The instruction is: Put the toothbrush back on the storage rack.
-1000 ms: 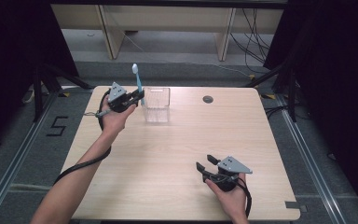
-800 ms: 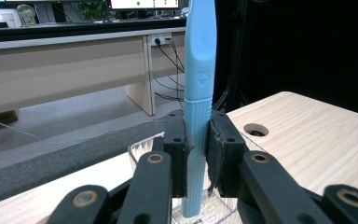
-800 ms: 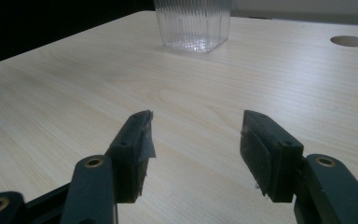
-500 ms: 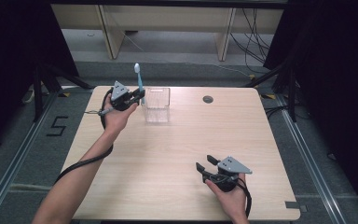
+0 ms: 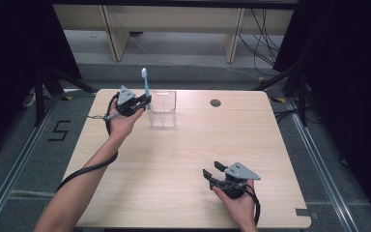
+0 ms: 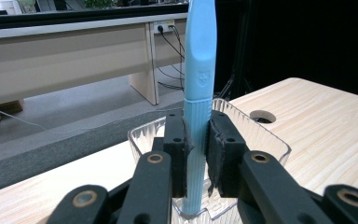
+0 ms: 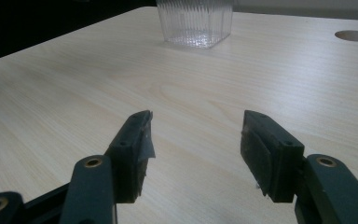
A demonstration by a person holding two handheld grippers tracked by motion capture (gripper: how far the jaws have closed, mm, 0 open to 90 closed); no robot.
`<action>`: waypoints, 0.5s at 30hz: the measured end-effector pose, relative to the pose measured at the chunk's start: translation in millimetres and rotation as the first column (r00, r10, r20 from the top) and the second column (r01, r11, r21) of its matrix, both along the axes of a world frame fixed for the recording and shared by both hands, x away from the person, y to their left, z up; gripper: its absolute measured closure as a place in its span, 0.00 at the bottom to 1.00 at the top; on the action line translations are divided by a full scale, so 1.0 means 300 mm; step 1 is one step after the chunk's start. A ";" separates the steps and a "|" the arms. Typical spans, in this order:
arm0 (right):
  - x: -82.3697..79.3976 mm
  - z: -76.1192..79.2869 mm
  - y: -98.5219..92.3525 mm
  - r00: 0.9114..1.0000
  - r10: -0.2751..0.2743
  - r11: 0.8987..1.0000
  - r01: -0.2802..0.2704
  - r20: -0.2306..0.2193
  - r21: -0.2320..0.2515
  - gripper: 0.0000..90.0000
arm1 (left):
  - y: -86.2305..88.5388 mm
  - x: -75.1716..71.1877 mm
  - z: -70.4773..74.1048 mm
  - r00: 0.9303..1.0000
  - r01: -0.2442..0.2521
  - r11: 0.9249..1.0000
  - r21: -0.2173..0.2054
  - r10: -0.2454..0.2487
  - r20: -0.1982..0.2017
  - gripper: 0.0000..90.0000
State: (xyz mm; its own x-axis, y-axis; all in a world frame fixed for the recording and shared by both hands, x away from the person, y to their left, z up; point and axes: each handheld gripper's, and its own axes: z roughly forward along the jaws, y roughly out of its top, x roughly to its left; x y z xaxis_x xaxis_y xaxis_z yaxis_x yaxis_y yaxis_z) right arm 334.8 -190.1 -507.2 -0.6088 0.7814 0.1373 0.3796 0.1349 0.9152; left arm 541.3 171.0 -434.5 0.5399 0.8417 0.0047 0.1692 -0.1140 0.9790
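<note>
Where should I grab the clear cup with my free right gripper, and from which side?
Judging by its shape, pinch one wall of the clear cup near the rim, with the right gripper coming down from above on the cup's right. Its top is open and its ribbed sides are straight. The left gripper holds the blue toothbrush upright at the cup's left, so that side is taken.
</note>
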 end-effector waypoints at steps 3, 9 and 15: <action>0.000 0.000 0.000 1.000 0.000 1.000 0.000 -0.001 0.000 0.49 | -0.002 0.000 -0.003 1.000 0.000 1.000 0.005 0.000 -0.007 0.87; 0.003 -0.004 -0.003 1.000 -0.010 1.000 0.011 0.028 -0.023 0.48 | -0.002 0.004 -0.014 1.000 -0.007 1.000 0.009 0.007 -0.019 0.87; -0.002 -0.003 0.000 1.000 -0.012 1.000 0.012 -0.004 -0.014 0.48 | -0.008 0.003 -0.021 1.000 -0.009 1.000 0.019 0.010 -0.022 0.87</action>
State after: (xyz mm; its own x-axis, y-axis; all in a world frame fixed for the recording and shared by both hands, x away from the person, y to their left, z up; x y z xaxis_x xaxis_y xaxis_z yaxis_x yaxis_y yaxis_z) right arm 334.1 -190.1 -508.0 -0.5991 0.7902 0.1291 0.3854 0.1433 0.9116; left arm 542.3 168.7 -440.7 0.5318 0.8468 0.0087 0.1923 -0.1307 0.9726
